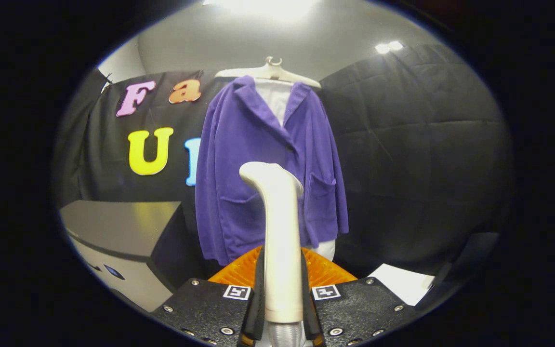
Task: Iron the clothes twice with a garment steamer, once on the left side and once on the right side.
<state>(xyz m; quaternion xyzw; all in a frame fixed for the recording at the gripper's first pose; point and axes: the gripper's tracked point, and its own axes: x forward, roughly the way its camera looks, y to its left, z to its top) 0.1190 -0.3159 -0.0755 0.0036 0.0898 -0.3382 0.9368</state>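
black quilted booth wall; purple fleece jacket (270, 168) on hanger (270, 71) at 12 o'clock; gripper (282, 301) pinching smooth cream steamer (280, 231).

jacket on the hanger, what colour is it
Purple, seen in the gripper view: the jacket hangs beyond the steamer.

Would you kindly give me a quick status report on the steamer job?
Gripper shut on steamer, head upright. Purple jacket hangs on hanger beyond the fingers, steamer head apart from it. Orange basket just behind steamer; path ahead open.
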